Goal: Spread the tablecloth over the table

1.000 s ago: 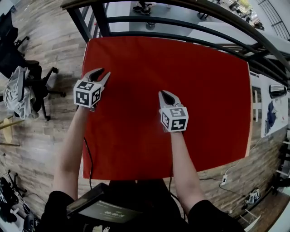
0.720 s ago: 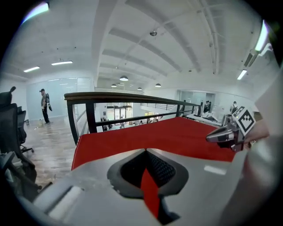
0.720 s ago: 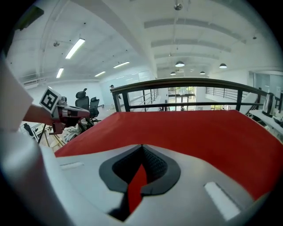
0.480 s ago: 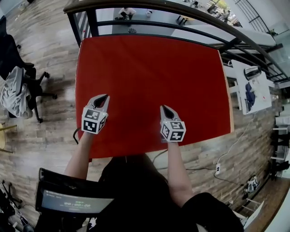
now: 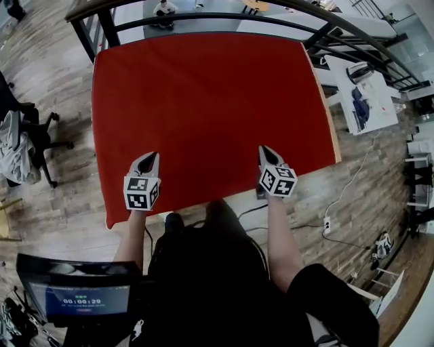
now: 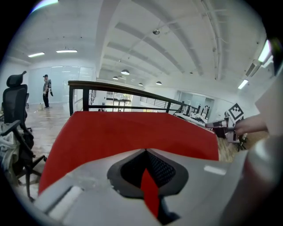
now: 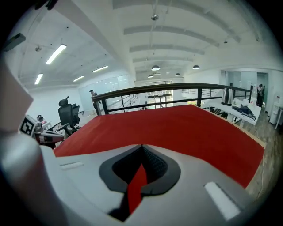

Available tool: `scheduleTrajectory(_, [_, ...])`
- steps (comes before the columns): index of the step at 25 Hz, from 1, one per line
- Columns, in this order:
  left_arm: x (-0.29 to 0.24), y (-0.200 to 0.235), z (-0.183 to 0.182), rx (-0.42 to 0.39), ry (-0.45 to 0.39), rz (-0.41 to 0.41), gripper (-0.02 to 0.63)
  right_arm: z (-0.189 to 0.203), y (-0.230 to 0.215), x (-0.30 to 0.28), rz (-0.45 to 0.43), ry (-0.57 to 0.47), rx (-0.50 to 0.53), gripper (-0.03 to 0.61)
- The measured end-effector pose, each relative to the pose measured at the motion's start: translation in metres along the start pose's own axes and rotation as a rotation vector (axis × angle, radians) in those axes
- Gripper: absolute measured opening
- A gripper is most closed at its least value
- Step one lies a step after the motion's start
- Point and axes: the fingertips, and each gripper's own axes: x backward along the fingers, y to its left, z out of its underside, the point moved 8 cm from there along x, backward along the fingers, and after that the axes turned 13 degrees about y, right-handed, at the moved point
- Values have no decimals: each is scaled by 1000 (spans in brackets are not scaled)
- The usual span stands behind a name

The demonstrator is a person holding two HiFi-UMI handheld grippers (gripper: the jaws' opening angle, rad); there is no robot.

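Nearby, red tablecloth (image 5: pixel 203 115), screen (image 5: pixel 80 298) with digits

Plain red tablecloth (image 5: pixel 210 115). Pale grey on the left hand-held gripper (image 5: pixel 149 159) and right hand-held gripper (image 5: pixel 266 152), black-and-white square-marker cubes. Around the tablecloth, brown wood-plank floor (image 5: pixel 61 88); beyond it, black railing (image 5: pixel 217 14).

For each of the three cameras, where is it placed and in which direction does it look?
Head view: on the person's head, looking steeply down at the red fabric tablecloth; both forearms, left tongs and right tongs show.
Left gripper view: on the left tongs, facing along the cloth to a black metal railing; its shut jaws pinch cloth.
Right gripper view: likewise on the right tongs.
Shared: each gripper view shows the other tongs.
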Motion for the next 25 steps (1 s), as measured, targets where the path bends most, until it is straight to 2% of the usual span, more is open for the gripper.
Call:
scheduleTrajectory(3, [-18,-32,2,31,11,-23,5,-5,-59,5,25,-3,-8,9])
scheduleTrajectory(7, [-55,-83,-4,10,54,-102,6,-4,-136,2,47,51,68,9])
scheduleTrajectory(14, [-114,-141,-23,102,120,-276,6,-14,-232,-36,-16,71,88,9])
scheduleTrajectory(19, [-140,-156,-49,126,157,-292,6,-53,-253,-74,-102,80,143,9])
scheduleTrajectory(25, [-166,-138,-86,143,146,-284,6,-80,-222,-119,-183,109,233,9])
